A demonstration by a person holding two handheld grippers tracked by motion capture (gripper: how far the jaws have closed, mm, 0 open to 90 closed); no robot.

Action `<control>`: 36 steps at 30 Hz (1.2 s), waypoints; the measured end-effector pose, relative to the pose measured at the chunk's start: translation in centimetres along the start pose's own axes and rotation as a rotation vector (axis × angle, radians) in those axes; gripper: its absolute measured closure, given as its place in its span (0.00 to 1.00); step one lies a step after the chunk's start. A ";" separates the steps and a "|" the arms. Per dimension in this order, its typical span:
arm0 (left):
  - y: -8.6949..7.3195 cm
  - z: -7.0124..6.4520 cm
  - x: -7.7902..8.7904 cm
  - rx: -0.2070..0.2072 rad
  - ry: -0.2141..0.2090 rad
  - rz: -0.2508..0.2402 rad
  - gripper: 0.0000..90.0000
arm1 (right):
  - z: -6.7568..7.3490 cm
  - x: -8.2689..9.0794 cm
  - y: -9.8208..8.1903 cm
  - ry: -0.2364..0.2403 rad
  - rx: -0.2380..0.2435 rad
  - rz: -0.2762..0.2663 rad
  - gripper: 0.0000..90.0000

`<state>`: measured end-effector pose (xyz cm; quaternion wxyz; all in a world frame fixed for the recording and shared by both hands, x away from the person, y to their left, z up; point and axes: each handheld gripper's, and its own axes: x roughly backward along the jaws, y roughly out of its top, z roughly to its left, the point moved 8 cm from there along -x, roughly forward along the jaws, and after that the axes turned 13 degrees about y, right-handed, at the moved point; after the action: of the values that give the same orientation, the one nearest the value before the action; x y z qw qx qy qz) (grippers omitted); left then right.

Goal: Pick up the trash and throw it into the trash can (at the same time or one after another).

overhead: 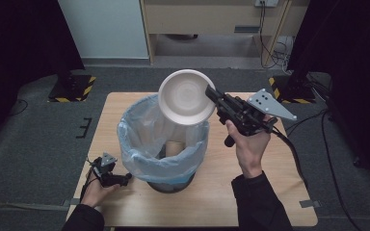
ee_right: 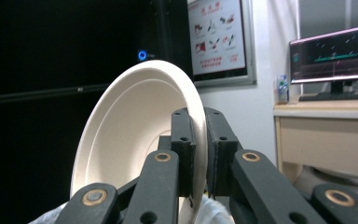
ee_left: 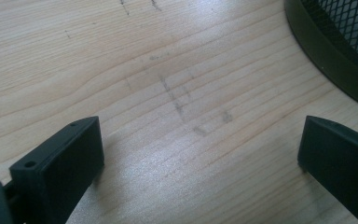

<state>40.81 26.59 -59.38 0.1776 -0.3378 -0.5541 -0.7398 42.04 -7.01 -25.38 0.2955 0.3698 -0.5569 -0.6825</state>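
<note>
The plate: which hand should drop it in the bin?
Right. The right gripper already pinches the plate by its rim above the lined bin. The left gripper rests open on the table, holding nothing.

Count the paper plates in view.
1. The paper plate is clamped by its rim in the right gripper, tilted above the lined bin. Others could lie hidden inside the bin.

A bin stands on the table, left of centre. A plate, clamped by its rim in the right gripper, hangs tilted above the bin's far edge. The left gripper rests on the table just left of the bin.
</note>
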 end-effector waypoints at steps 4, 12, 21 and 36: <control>0.0 0.0 0.0 0.000 0.000 0.000 0.00 | 0.4 -1.4 -1.3 0.018 -0.002 0.049 0.93; 0.0 0.0 0.0 0.000 0.000 0.000 0.00 | 0.9 -3.9 -4.5 0.085 -0.042 0.192 0.79; 0.0 0.0 0.0 0.000 0.000 0.000 0.00 | -2.3 -1.7 -3.8 0.005 -0.016 0.185 0.45; 0.0 0.0 0.0 0.000 0.000 0.000 0.00 | -11.7 8.7 -14.6 -0.276 -0.141 0.396 0.26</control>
<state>40.81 26.60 -59.38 0.1776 -0.3377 -0.5541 -0.7399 47.15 -17.40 -42.47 0.3695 0.1354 -0.6045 -0.6926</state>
